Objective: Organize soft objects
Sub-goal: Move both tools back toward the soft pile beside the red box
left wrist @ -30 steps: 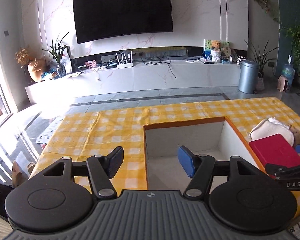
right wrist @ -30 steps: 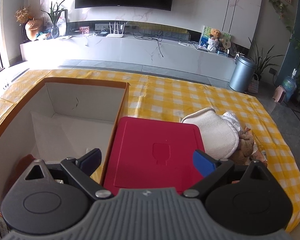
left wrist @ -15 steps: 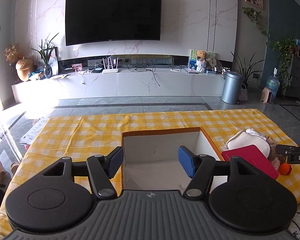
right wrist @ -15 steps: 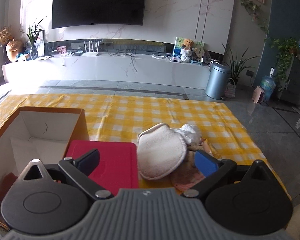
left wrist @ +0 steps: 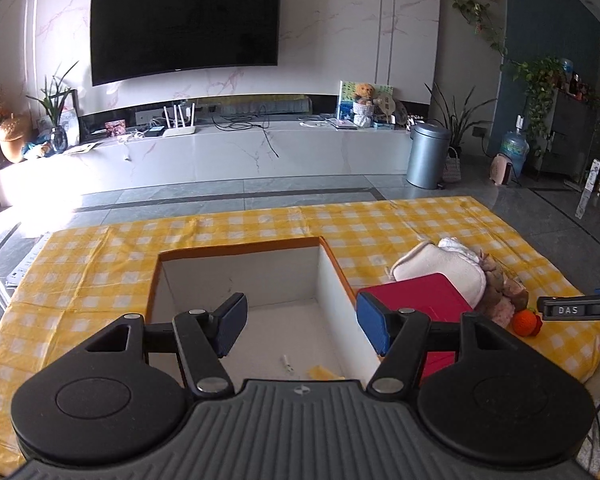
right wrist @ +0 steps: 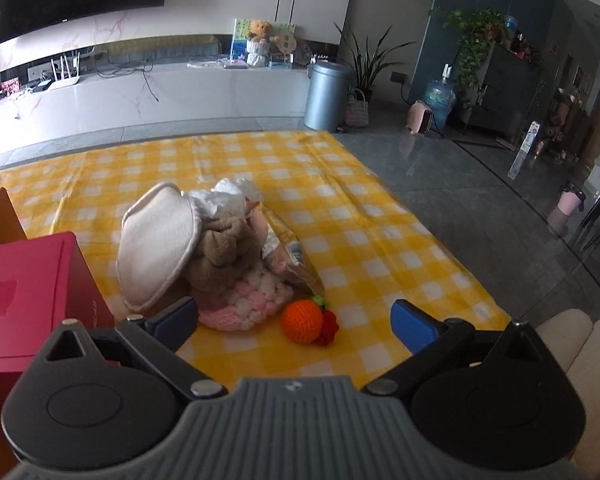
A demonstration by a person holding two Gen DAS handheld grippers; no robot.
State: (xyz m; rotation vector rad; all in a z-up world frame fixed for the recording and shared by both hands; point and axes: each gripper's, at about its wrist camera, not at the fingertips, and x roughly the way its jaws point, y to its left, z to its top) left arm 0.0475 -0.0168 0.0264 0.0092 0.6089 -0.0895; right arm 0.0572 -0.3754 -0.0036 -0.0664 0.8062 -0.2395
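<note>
**Two open tongs, one pile waiting to the right of the box**

Both tongs stand open and empty. The left tongs [left wrist: 300, 330] hang over the open cardboard box [left wrist: 332, 280], whose floor holds only a couple of small scraps; nothing soft is inside it yet, so I judge the sorting has barely begun.

The soft things lie in a heap on the yellow checked cloth [right wrist: 380, 216] covering the desk, to the right of the box and just beyond a red lid [right wrist: 24, 292] that sits beside the box wall. In the heap, a cream pad [right wrist: 160, 256] leans over a brown plush toy [right wrist: 224, 248], with white cloth [right wrist: 228, 196] behind and a pink-and-white knitted piece [right wrist: 244, 300] in front. A crocheted orange ball [right wrist: 302, 320] rests apart from the heap at its near edge.

What the coming move turns on: the right tongs [right wrist: 296, 324] face the pile directly, and the orange ball lies almost midway between their two pads, just ahead of them. The left tongs are well apart from the pile, with the box wall and red lid between. The right hand is clearly the nearer one, and the ball, being round, asks for no particular alignment. A short reach forward and down would probably take it; the knitted piece sits close to the left pad and could get caught in the same closing.
</note>
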